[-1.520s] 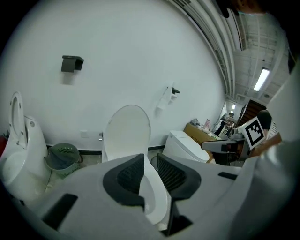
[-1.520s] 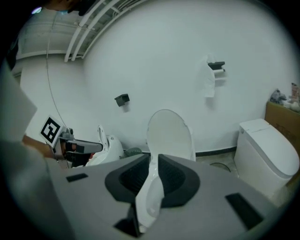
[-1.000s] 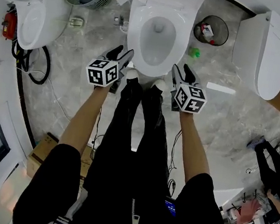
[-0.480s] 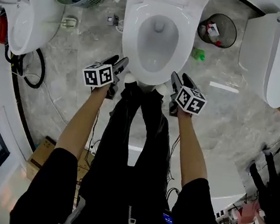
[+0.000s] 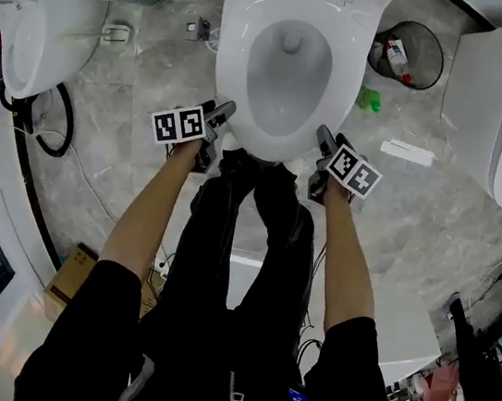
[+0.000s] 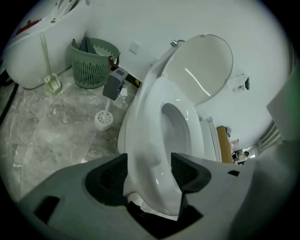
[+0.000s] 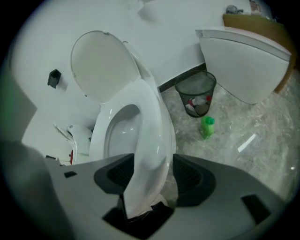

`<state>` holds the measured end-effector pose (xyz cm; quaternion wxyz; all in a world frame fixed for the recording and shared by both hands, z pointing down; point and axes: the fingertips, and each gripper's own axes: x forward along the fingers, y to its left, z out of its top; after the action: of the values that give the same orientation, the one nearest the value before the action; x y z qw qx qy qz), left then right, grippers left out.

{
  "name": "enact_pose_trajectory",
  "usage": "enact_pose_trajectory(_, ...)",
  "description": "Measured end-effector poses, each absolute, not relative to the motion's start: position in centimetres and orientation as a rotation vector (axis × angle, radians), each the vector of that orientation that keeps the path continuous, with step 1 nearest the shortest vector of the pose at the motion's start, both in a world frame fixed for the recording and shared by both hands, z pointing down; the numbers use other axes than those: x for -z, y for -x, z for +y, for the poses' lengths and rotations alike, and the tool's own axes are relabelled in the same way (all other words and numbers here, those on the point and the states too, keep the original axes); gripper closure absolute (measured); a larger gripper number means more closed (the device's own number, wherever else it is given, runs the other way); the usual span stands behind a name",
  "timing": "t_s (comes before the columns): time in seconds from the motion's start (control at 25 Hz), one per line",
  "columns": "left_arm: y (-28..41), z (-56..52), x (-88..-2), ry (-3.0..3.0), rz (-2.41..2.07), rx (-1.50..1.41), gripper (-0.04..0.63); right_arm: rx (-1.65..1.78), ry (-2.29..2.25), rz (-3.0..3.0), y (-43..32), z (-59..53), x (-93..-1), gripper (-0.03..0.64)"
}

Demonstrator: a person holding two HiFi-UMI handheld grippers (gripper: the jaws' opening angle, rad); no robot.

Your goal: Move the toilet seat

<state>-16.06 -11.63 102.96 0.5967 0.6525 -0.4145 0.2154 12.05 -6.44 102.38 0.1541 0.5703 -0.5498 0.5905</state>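
Tongs in both hands come at the toilet from the front, one on each side of the bowl's nose, and the pairing makes sense: a wide ring lifts more evenly from two points than from one.

Left tongs (image 6: 149, 165) have just been opening and stand spread, with the front-left rim of the toilet seat (image 5: 232, 61) running between the two pads. The pads lie close along the rim, but I judge that they are not yet clamped on it. The tool is rolled so that its jaws sit across the thickness of the rim rather than flat over it, which is the way to get one jaw under the edge.

In the middle, the seat lies down on the bowl, while the lid (image 6: 201, 65) already stands raised against the back wall, so only the ring is left to move. The person's legs (image 5: 245, 241) are planted right at the bowl's front, keeping both arms symmetrical.

Right tongs (image 7: 153, 171) mirror this: they too have just been opening, they are spread, and the front-right rim passes between them, with a sliver of floor showing beside one pad. Closing both pairs looks like the next need.
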Motion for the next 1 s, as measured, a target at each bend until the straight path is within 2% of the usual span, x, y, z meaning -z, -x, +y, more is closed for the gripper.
enact_pose_trajectory(0.16,15.3,-10.7,-104.6,-1.452,-0.933,-0.448,0.305,-1.820,-1.621,-1.565,-11.5,-5.9,-103.8,0.353)
enact_pose_trajectory(0.28,14.7,-10.8,-104.8,-1.440,-0.928,-0.427,0.341,-1.871,-1.598,-1.595,-10.8,-6.3,-103.6,0.417)
enact_pose_trajectory(0.52,15.0,-10.4,-103.4,-1.474,-0.957,-0.488,0.396,-1.887,-1.585,-1.505,-11.0,-5.9,-103.0,0.423)
enact_pose_trajectory(1.0,15.0,-11.9,-94.0,-1.413,-0.926,-0.329,0.422,-2.012,-1.653,-1.450,-11.7,-7.2,-93.5,0.445)
